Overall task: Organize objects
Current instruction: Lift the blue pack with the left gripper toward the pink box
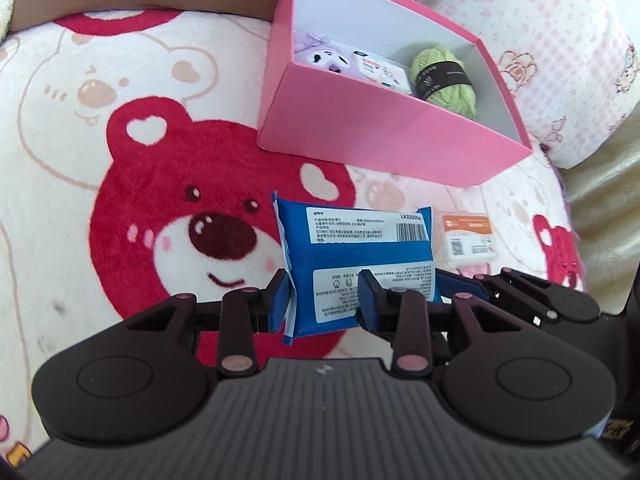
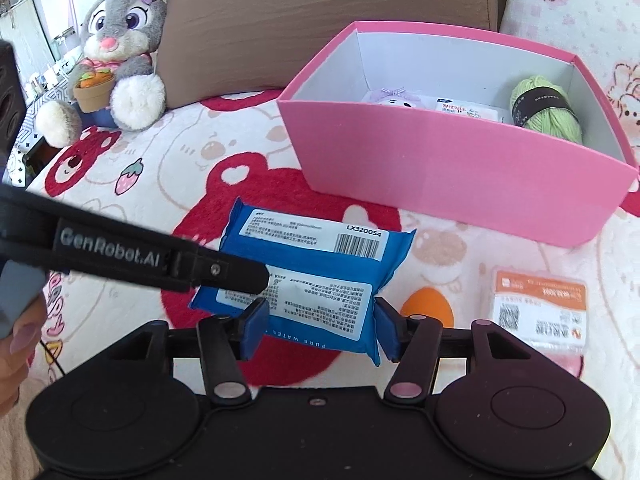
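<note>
Three items (image 2: 546, 106) in pink box (image 2: 460, 176), three outside (image 2: 316, 276).

Left hand-held gripper (image 1: 326, 300) tilted steeply down, blue pads pinched narrow on the left end of a blue wipes pack (image 1: 360, 256). Right hand-held gripper (image 2: 318, 328) pitched down alike, jaws parted wider, pads flanking the pack's near end; contact unclear. A hand (image 2: 16, 344) shows at the left edge of the right wrist view.
</note>
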`<state>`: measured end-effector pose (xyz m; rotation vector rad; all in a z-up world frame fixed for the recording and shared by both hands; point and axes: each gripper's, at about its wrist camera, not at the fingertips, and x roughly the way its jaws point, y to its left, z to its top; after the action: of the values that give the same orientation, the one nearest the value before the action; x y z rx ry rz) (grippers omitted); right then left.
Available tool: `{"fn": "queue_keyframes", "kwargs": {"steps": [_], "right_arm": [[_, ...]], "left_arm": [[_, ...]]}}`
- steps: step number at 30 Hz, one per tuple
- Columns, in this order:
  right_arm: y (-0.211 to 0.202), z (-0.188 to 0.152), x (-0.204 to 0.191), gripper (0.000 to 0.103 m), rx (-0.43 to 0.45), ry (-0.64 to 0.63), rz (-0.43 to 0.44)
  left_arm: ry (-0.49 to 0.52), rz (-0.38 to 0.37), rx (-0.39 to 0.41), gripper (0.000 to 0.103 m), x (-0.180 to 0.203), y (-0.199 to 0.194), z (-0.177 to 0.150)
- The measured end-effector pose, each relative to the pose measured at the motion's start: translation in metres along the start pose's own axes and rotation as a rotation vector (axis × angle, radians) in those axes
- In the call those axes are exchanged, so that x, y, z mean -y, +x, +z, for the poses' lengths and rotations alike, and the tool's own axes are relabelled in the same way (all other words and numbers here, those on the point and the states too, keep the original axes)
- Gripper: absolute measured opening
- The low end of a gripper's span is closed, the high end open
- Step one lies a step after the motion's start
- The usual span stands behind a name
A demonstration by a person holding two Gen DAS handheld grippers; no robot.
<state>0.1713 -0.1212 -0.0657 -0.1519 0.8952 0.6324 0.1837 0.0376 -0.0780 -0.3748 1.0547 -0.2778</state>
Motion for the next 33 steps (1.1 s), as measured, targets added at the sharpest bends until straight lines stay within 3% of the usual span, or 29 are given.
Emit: {"fn": "queue_keyframes", "kwargs": {"steps": [8,27,33], "right_arm": [[-0.021,-0.013,0.011,0.063,0.018,0.019,0.004],[-0.038,-0.006,-0.002,0.065,0.059,0.026,-0.014],[-0.053,0.003,-0.007,0.066,0.070,0.034,-0.013]], "left_arm": [[0.056,-0.075,0.013,0.034,0.013,-0.008,-0.005],[0.138,-0.053,0.071,0.035,0.033,-0.041,-0.006],[0.087,-0.101,0.118,0.035,0.031,-0.063,0.004]]}}
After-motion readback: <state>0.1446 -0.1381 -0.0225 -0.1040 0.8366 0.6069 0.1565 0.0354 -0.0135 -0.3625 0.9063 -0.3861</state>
